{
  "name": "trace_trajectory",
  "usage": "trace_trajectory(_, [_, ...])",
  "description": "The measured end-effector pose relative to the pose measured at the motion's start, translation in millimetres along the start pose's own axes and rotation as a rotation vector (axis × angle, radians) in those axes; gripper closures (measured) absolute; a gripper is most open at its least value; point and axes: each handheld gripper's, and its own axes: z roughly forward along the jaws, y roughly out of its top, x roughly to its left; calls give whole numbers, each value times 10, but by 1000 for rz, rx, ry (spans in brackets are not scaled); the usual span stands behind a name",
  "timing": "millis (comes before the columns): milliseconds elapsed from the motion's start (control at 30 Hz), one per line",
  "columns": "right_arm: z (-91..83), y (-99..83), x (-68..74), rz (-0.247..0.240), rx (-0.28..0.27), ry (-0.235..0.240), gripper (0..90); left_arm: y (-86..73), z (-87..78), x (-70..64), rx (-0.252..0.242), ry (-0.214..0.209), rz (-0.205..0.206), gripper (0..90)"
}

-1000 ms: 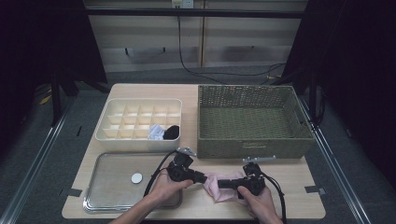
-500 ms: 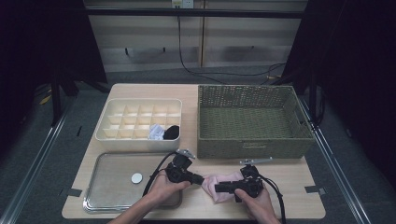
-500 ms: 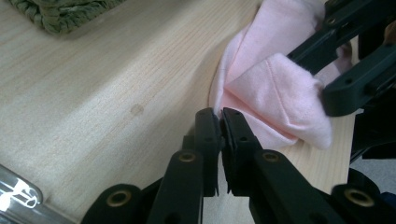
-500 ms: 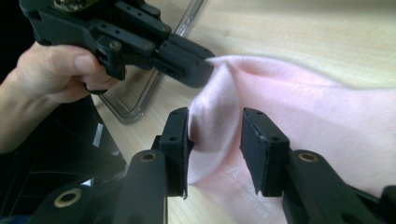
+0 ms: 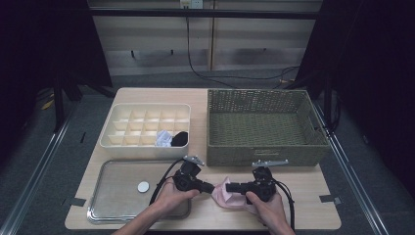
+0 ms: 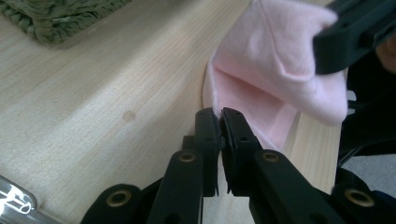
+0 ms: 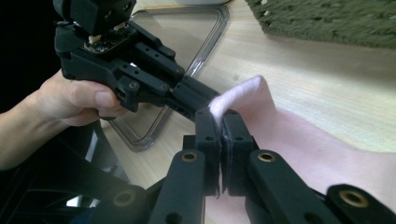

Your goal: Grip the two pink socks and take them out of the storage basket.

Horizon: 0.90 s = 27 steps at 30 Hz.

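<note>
A light wooden table (image 5: 313, 196) carries a divided tray (image 5: 147, 129), wicker basket (image 5: 264, 125), metal tray (image 5: 117, 193) and pink cloth (image 5: 230, 198).

The cloth (image 6: 280, 60) is soft pink fabric with a matt, faintly fuzzy nap and a stitched edge. The tabletop (image 6: 107, 88) is pale wood with fine straight grain and a smooth, dull finish. The basket (image 5: 264, 125) is coarse woven fibre, olive green and rough. The tray (image 5: 115, 193) is shiny metal with a bright reflecting rim. The organizer (image 5: 147, 129) looks like smooth cream plastic. Both grippers' fingers (image 7: 208, 133) are matt black plastic with brass-coloured rivets.
</note>
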Motion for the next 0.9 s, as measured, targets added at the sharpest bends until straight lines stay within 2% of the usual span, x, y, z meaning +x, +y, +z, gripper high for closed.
trace_trajectory(100, [16, 11, -1, -14, 25, -34, 871, -2, -2, 6, -9, -8, -2, 863])
trace_trajectory(133, [81, -13, -15, -10, 47, -37, 870, -1, -8, 6, -8, -6, -7, 839])
trace_trajectory(233, [154, -36, -21, -13, 68, -36, 860, -2, -44, 21, -13, 0, -16, 799])
trace_trajectory(267, [181, -40, -19, -11, 71, -32, 856, -2, -69, 27, -31, -5, -27, 776])
trace_trajectory(367, [225, -30, 3, -14, 70, -11, 831, 13, -175, 60, -59, -9, -30, 787])
trace_trajectory(500, [288, -5, 60, -20, 70, 25, 786, 19, -278, 112, -97, -4, -60, 725])
trace_trajectory(533, [319, -9, 77, -22, 82, 38, 778, 18, -283, 118, -104, -14, -68, 703])
trace_trajectory(667, [469, -60, 96, -37, 137, 26, 709, 41, -263, 94, -110, -30, -70, 624])
trace_trajectory(733, [479, -69, 92, -40, 146, 27, 693, 90, -248, 56, -120, -29, -74, 595])
trace_trajectory(800, [481, -81, 89, -47, 155, 17, 672, 137, -236, 14, -122, -15, -69, 562])
trace_trajectory(900, [434, -87, 96, -42, 141, 9, 631, 133, -166, 3, -87, 18, -65, 533])
